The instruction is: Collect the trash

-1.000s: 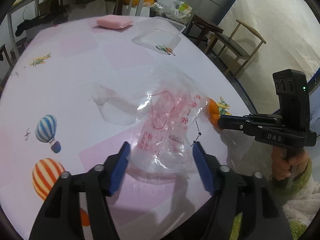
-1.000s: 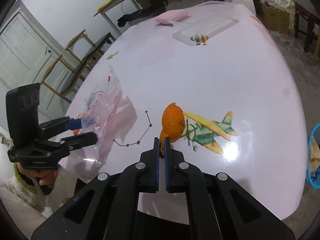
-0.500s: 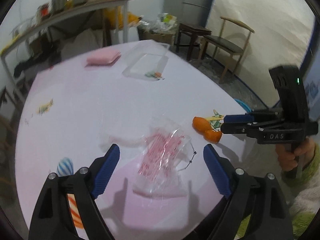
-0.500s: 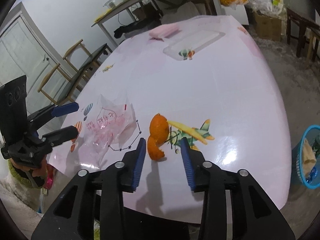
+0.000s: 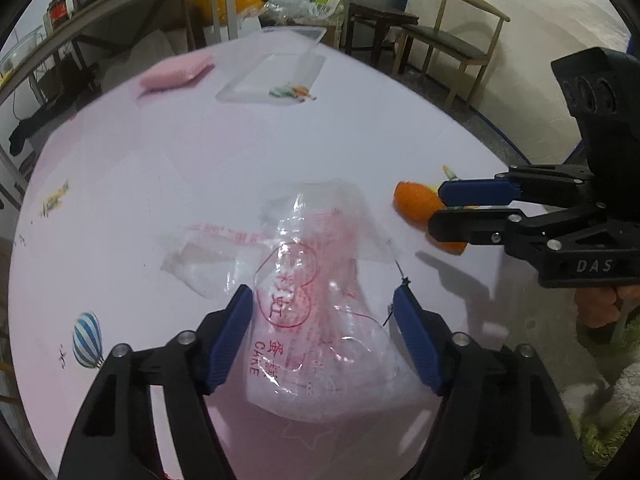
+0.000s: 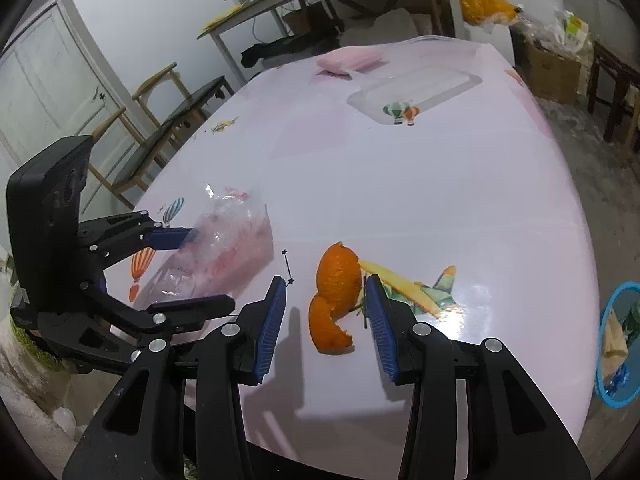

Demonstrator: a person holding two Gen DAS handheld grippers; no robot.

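Note:
A crumpled clear plastic bag (image 5: 320, 280) with red print lies on the pink table near its front edge. My left gripper (image 5: 323, 291) straddles it, and its jaws are closing with the bag between the blue pads. In the right wrist view the bag (image 6: 224, 256) sits between that gripper's (image 6: 212, 268) fingers. A curled orange peel (image 6: 334, 300) lies on the table by the printed airplane. My right gripper (image 6: 327, 279) is over it, jaws opening, with the peel loose between the pads. In the left wrist view the right gripper (image 5: 436, 208) partly covers the peel (image 5: 416, 200).
A pink pad (image 5: 176, 74) and a clear plastic tray (image 5: 276, 76) lie at the table's far end. A blue basket (image 6: 618, 344) holding scraps stands on the floor to the right. Wooden chairs (image 5: 452, 36) stand around the table (image 6: 440, 200).
My right gripper, shut on the orange peel a second ago, has opened and the peel rests on the table. My left gripper widened, drew back, then came down around the bag.

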